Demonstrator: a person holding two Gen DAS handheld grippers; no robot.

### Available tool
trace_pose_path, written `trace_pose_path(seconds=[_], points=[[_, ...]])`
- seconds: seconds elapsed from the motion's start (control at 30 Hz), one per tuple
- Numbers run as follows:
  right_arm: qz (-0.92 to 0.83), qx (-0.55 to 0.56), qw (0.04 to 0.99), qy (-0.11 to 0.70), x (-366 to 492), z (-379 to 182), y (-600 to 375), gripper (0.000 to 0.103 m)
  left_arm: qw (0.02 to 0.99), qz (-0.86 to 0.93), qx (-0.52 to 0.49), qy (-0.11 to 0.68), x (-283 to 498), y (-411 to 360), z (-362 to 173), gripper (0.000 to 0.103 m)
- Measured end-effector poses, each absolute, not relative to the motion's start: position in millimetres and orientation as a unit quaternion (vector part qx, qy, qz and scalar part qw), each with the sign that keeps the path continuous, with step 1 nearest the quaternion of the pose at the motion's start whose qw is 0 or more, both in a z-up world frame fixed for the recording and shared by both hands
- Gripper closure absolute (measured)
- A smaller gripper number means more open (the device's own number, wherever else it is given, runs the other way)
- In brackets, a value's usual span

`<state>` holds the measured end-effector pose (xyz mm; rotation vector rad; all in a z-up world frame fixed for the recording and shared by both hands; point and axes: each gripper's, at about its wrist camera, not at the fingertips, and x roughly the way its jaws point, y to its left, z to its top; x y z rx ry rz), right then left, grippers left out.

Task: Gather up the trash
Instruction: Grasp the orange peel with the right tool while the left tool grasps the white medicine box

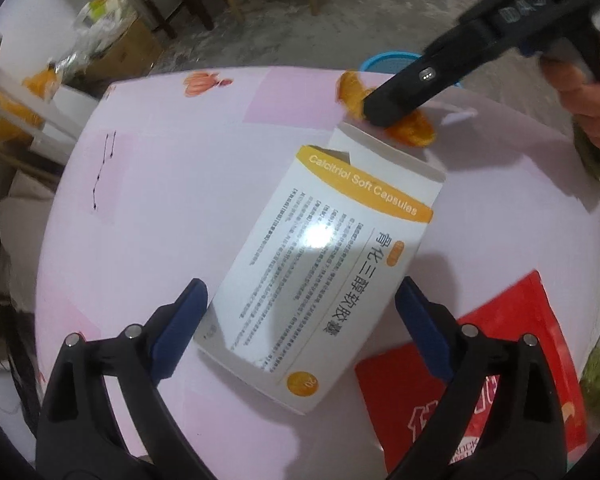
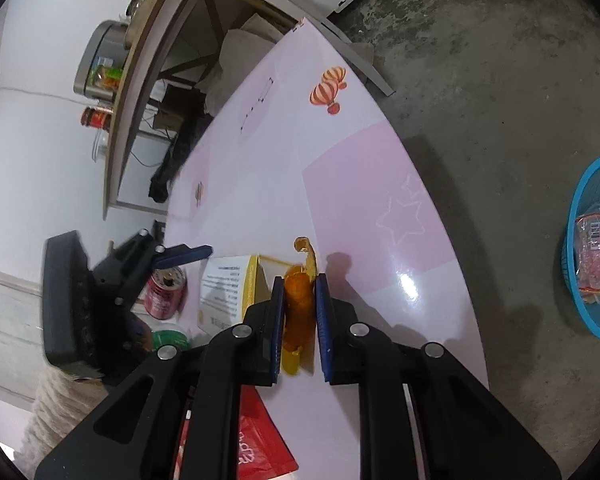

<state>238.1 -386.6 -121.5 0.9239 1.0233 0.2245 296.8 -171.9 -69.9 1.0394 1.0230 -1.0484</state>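
The medicine box [image 1: 320, 264] is laid mid-table [image 1: 160, 208], the peel [image 1: 414, 130] just beyond its open end near the far edge. The packet [image 1: 496, 364] is placed beside the box, toward the near edge. The basket [image 2: 596, 248] is set on the floor, off the table's far edge.

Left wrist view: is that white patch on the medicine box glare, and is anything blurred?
Left wrist view: yes, lamp glare on the medicine box; the right tongs look motion-blurred. Right wrist view: sharp up close, with glare on the table.
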Motion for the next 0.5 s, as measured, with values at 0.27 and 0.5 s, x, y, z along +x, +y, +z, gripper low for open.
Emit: trace_pose_path(seconds=[0.27,0.5], points=[[0.098,0.421,0.765,0.478,222,-125,-392,0.087,0.639,-0.420,0.451,0.461,310,-165,-73,0.011],[0.092,0.416,0.768,0.478,216,-128,-393,0.089,0.648,-0.418,0.410,0.486,319,-161,-73,0.016]])
